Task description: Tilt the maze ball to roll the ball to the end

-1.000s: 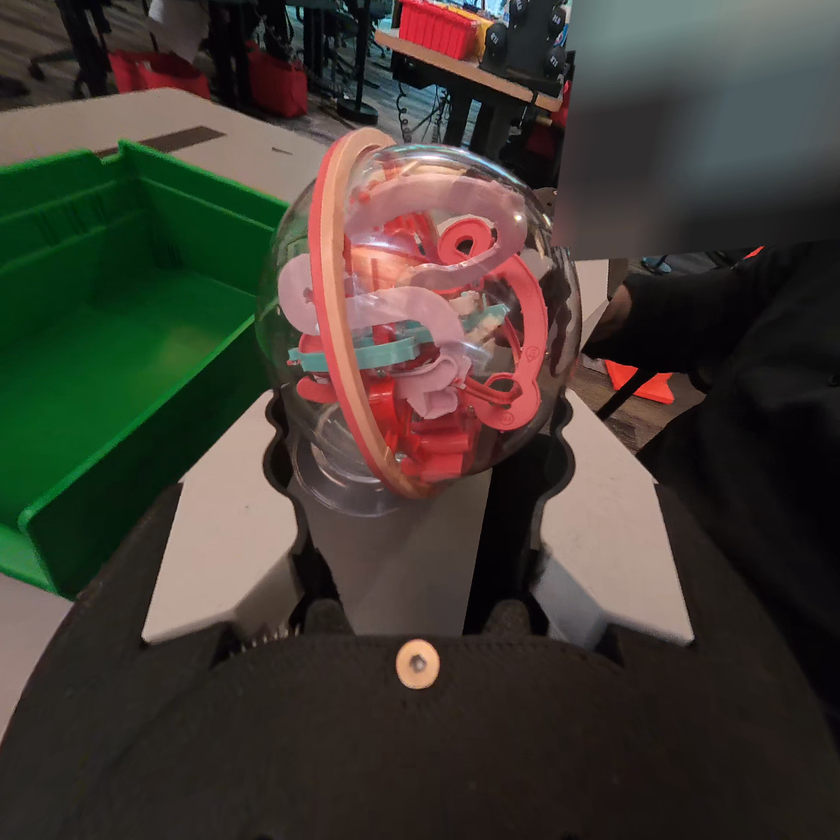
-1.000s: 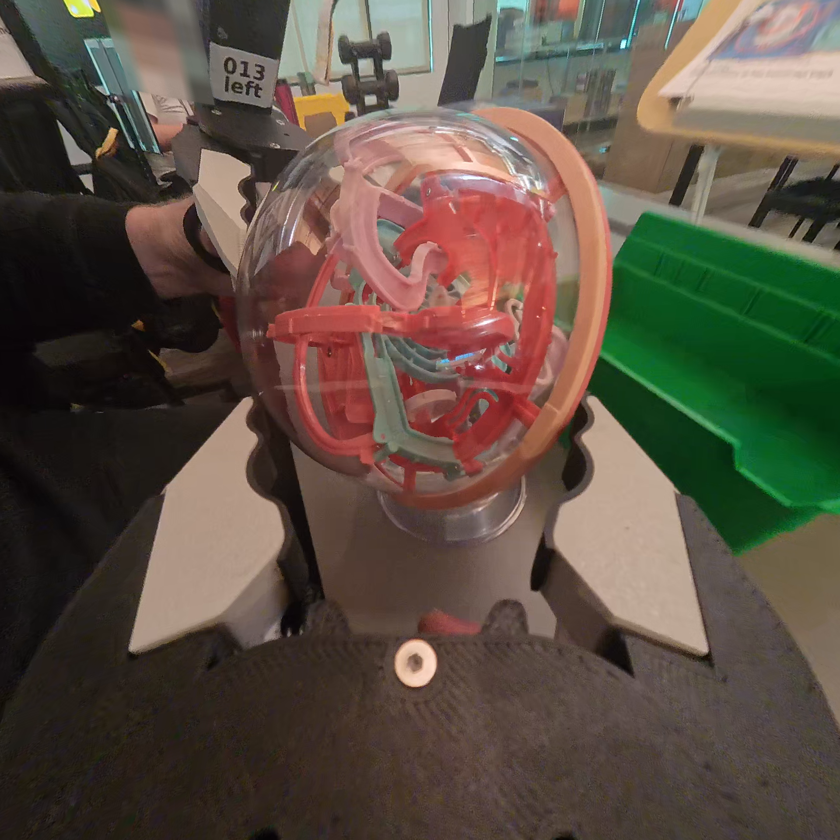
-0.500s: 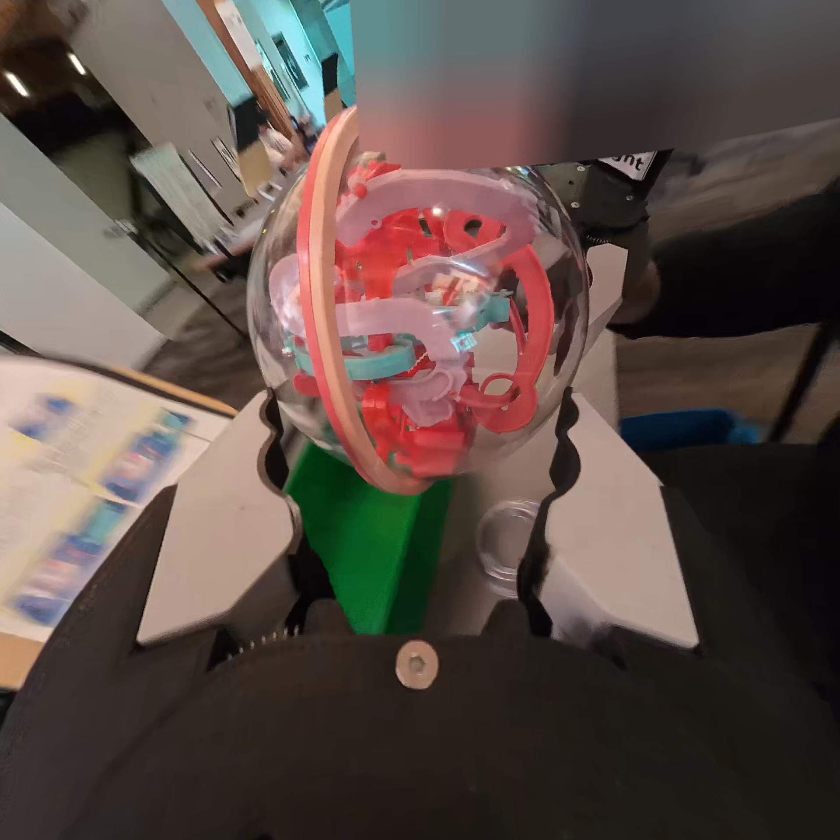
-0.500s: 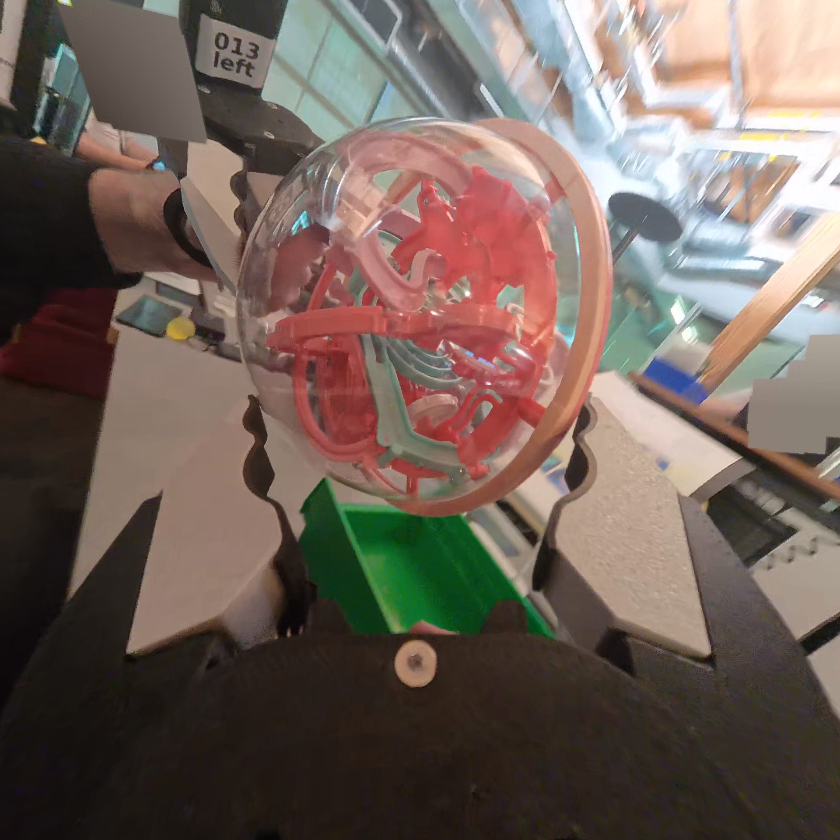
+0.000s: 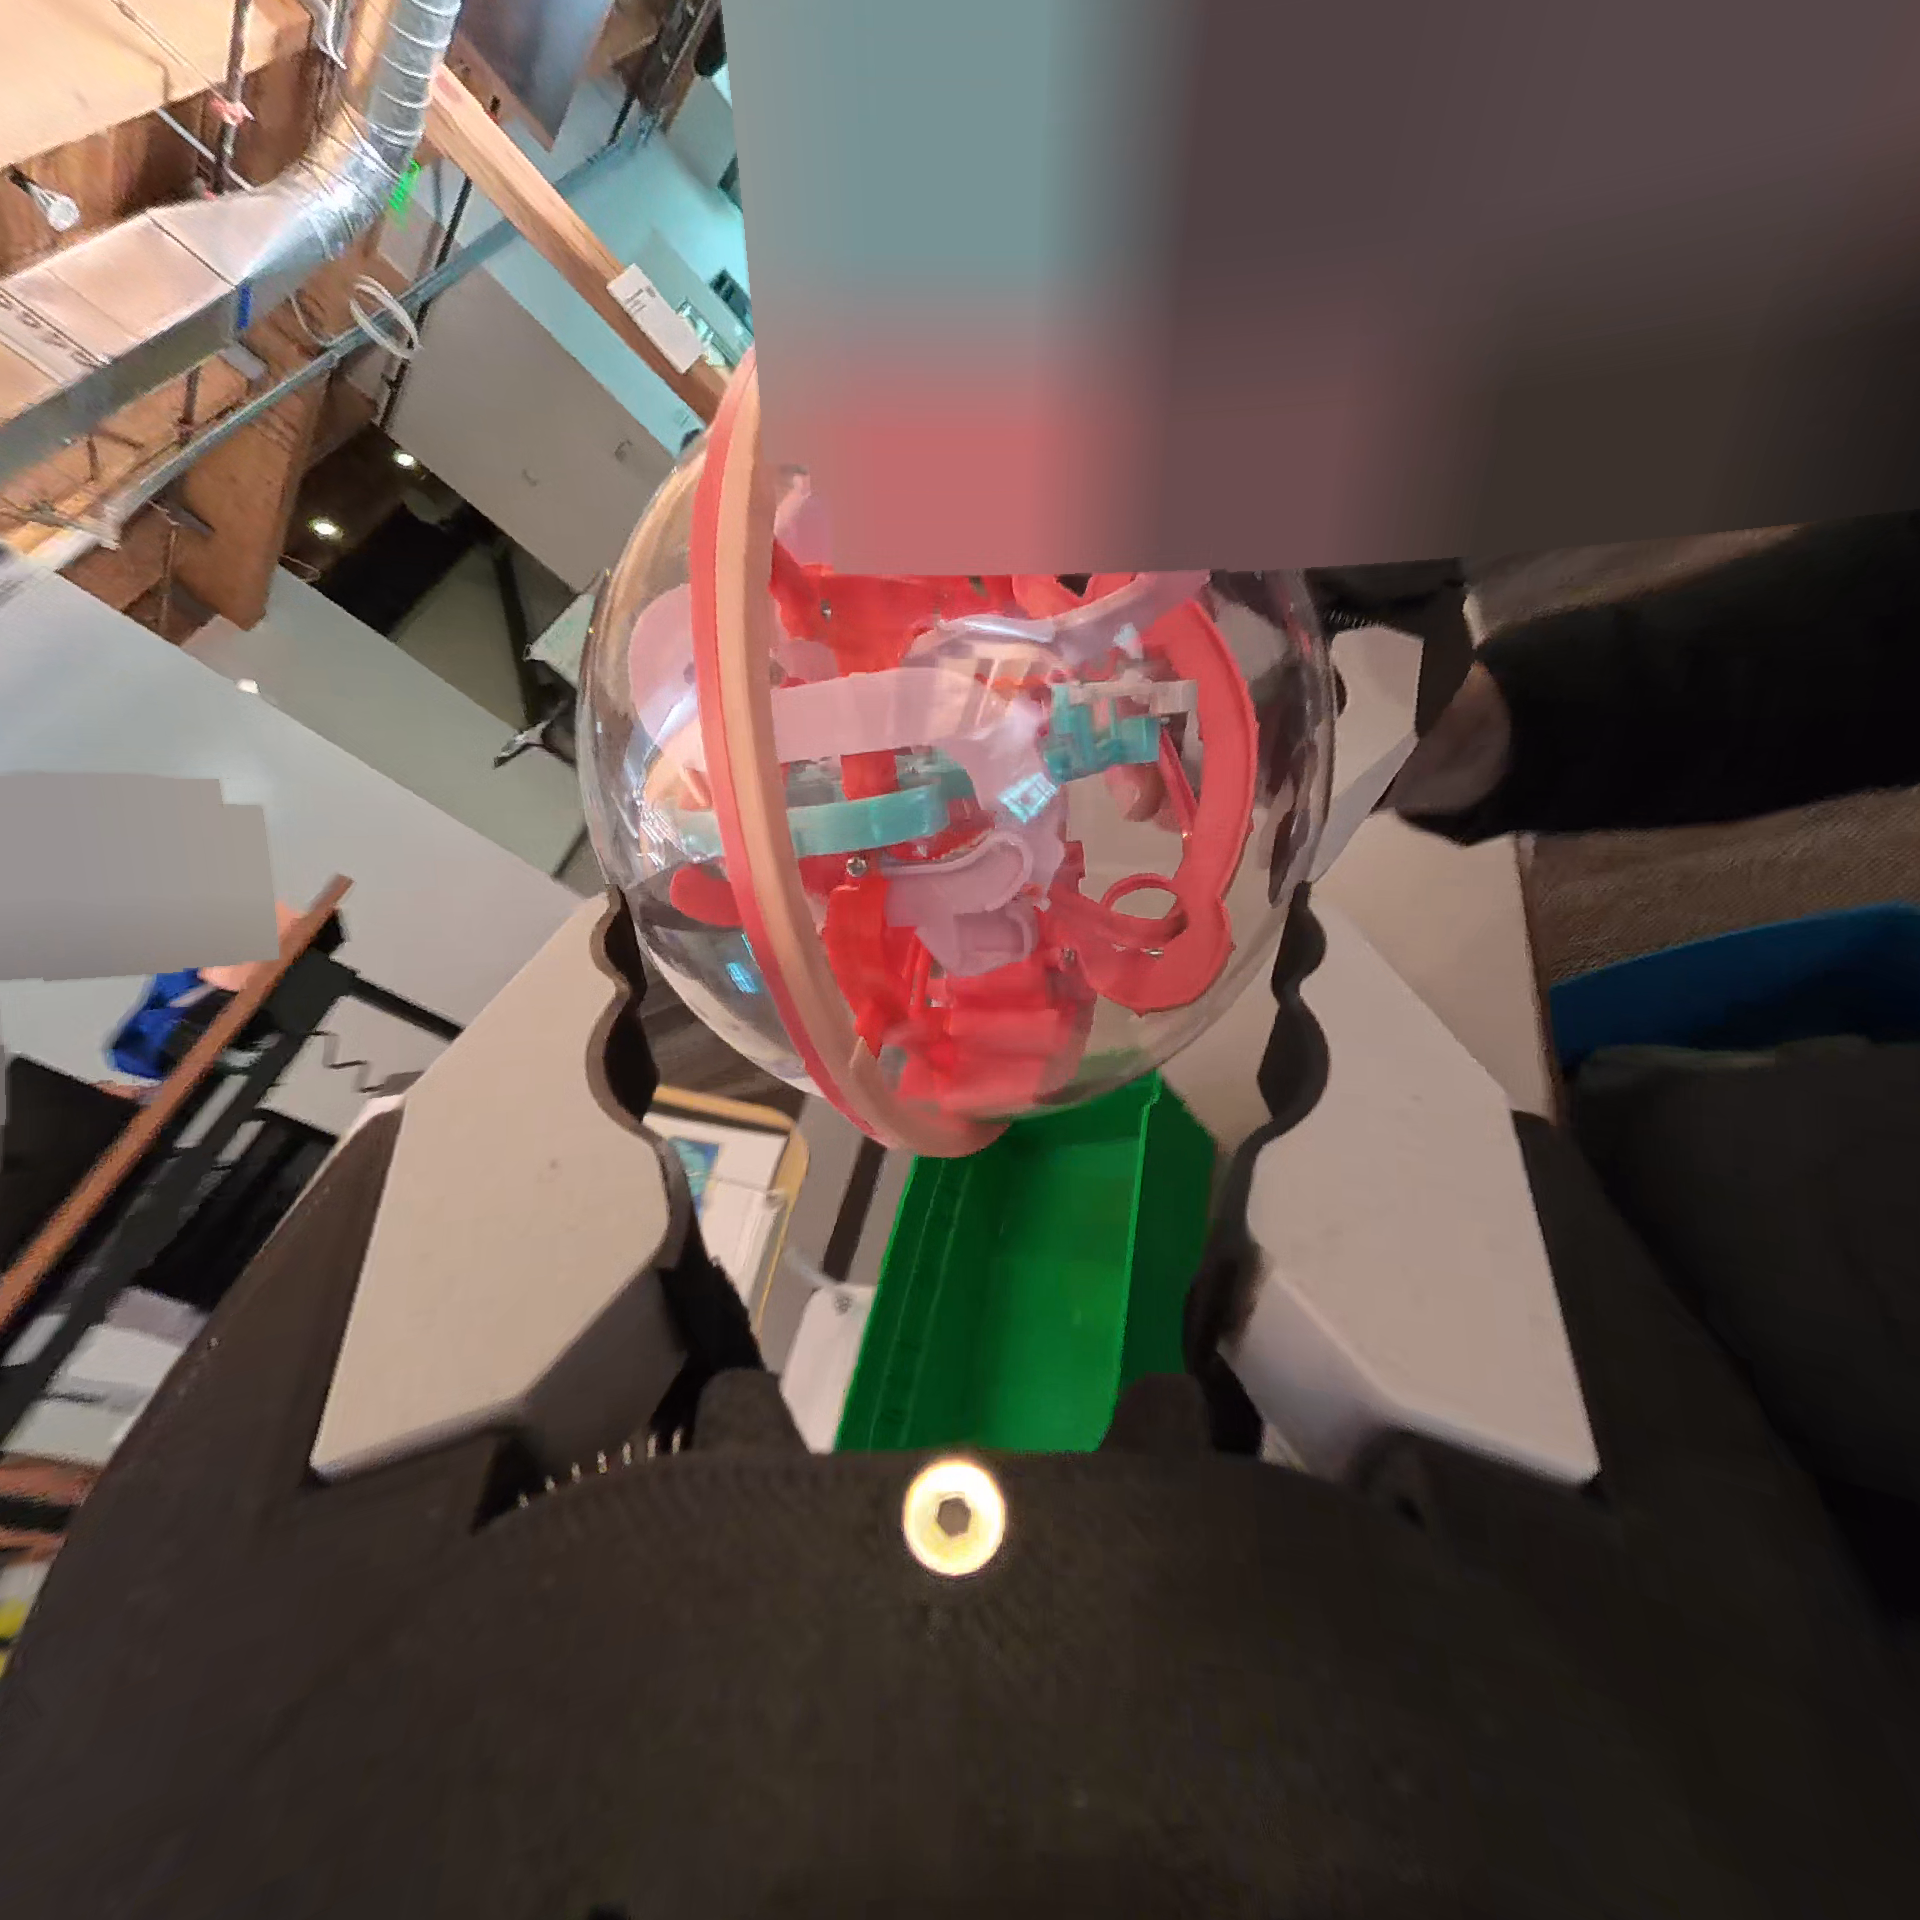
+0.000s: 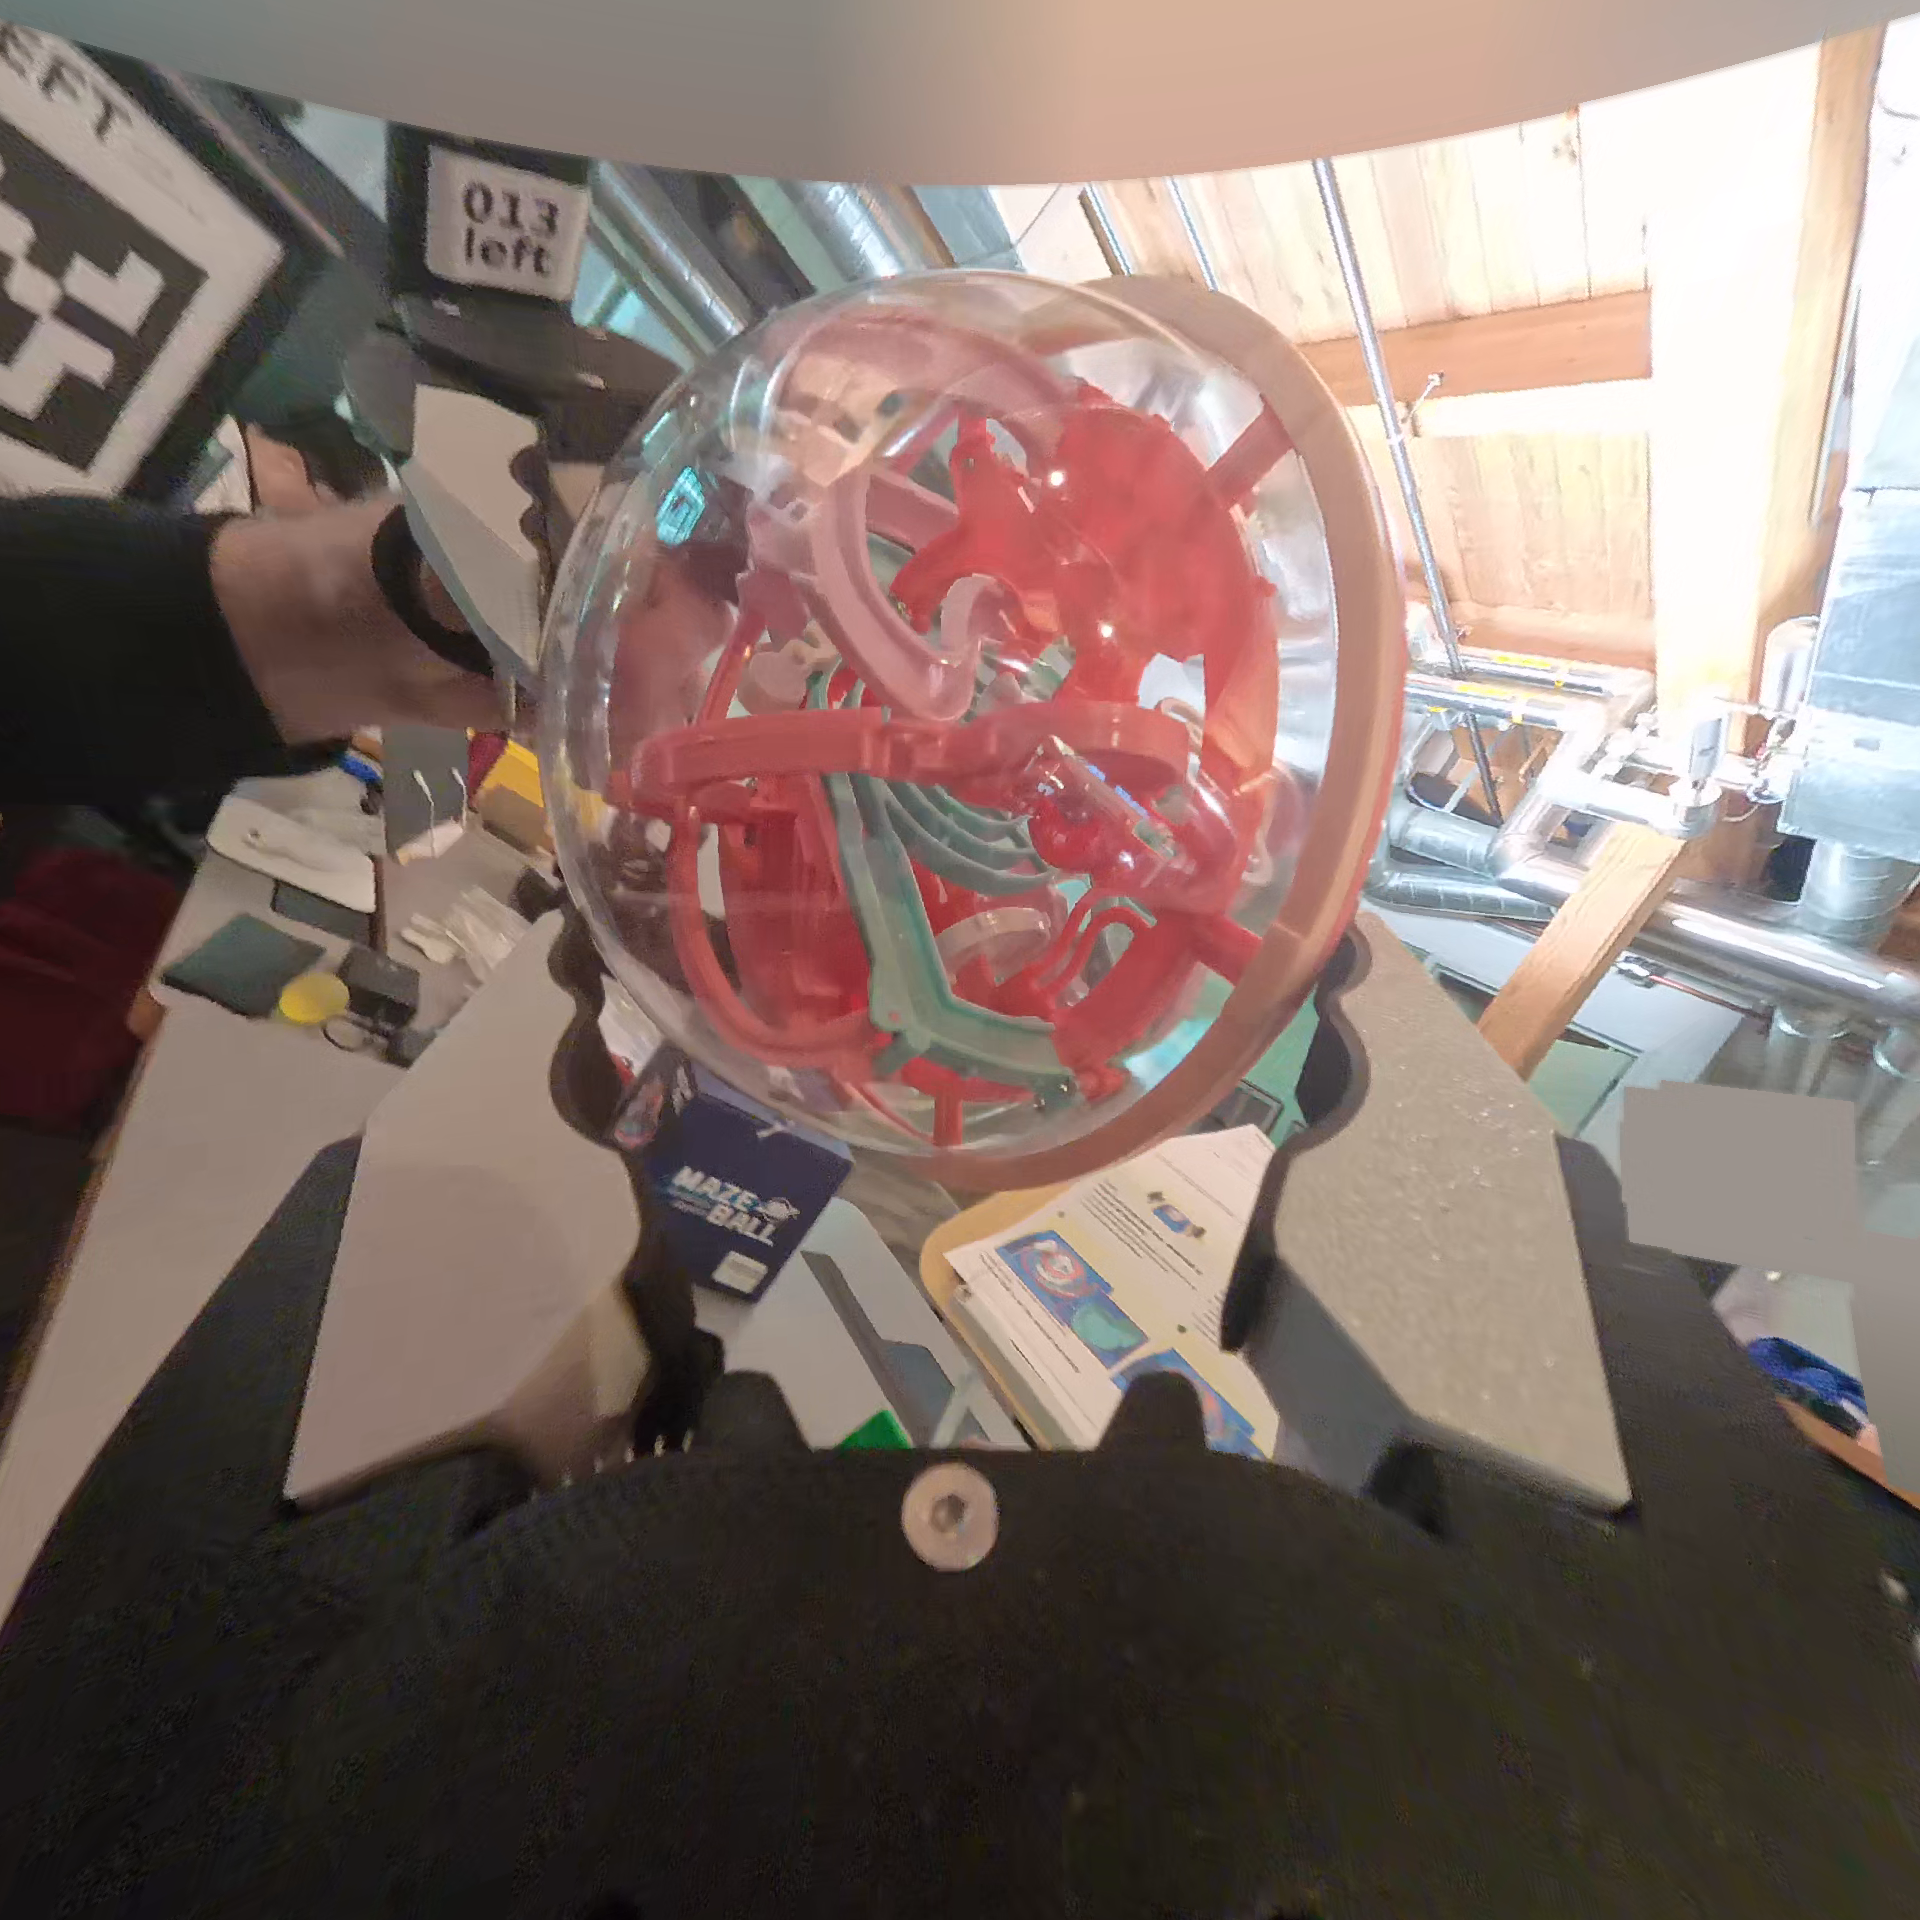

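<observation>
The maze ball (image 5: pixel 935 810) is a clear sphere with red, pink and teal tracks inside and a tan ring around it. It hangs in the air, held from two opposite sides. My left gripper (image 5: pixel 956 914) is shut on its lower half, one finger on each side. My right gripper (image 6: pixel 951 935) is shut on the same maze ball (image 6: pixel 966 727) from the far side. The left gripper's finger (image 6: pixel 468 540) and a hand show behind the sphere in the right wrist view. I cannot make out the small rolling ball with certainty.
A green bin (image 5: pixel 1039 1278) lies below the sphere. A blue box (image 6: pixel 743 1205) and a printed sheet on a board (image 6: pixel 1122 1278) lie on the table below. A grey table (image 6: pixel 312 935) with small items is at the left. A dark sleeve (image 5: pixel 1662 675) is at the right.
Both grippers have lifted the maze ball off its clear stand and swung it upward. The views now look toward the ceiling, and the tracks inside sit at a different angle.
</observation>
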The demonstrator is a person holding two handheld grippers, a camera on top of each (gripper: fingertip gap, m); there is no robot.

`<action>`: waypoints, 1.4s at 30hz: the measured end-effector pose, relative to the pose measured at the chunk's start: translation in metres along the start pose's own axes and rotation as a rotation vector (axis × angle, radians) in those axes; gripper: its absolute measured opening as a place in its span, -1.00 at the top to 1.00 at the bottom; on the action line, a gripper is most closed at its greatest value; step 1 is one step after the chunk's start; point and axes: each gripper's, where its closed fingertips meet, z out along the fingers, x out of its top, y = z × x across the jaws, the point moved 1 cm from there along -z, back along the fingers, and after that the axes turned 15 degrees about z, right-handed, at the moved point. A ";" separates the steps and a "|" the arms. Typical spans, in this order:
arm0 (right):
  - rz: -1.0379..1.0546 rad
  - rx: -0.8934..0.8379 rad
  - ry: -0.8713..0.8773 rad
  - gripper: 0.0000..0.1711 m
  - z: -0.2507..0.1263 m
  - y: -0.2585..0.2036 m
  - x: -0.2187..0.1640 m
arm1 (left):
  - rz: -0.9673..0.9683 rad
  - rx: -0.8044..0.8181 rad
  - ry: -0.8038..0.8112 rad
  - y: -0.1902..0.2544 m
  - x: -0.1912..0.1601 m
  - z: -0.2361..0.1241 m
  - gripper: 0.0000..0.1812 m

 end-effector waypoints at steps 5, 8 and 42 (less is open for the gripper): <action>0.147 0.011 0.046 -0.57 0.001 0.005 0.008 | -0.063 -0.012 0.018 -0.011 0.014 0.001 -0.30; 0.243 0.018 0.081 -0.57 0.002 0.007 0.006 | -0.058 -0.010 0.005 -0.016 0.022 0.005 -0.30; 0.965 0.209 0.160 -0.55 -0.003 0.000 -0.057 | -0.198 -0.101 -0.344 -0.012 0.013 0.060 -0.30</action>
